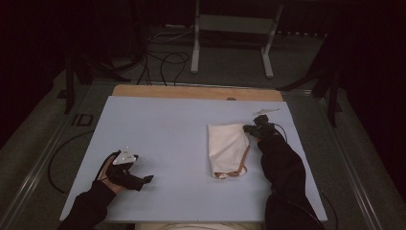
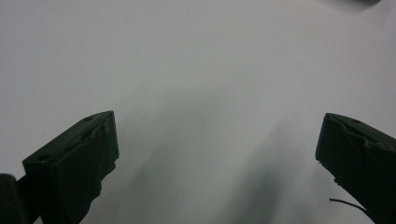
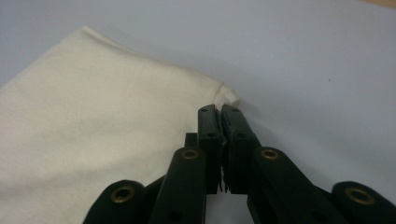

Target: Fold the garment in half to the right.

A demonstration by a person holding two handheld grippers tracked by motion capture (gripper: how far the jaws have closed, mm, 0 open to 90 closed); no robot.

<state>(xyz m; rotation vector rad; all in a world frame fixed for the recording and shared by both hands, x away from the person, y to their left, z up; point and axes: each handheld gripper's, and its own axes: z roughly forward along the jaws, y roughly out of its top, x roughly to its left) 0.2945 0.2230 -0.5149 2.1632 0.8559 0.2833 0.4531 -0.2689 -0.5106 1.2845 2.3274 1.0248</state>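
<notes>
A cream cloth lies folded on the pale blue mat, right of centre, with a tan trimmed edge at its near end. My right gripper sits at the cloth's far right corner. In the right gripper view its jaws stand pressed together, and the cloth has its corner pinched at their tips. My left gripper rests low over the mat at the near left, pointing right. In the left gripper view its jaws stand wide apart with bare mat between them.
A small white strip lies on the mat behind the right gripper. The wooden table edge runs along the back. Beyond it on the floor stand a metal frame and loose cables.
</notes>
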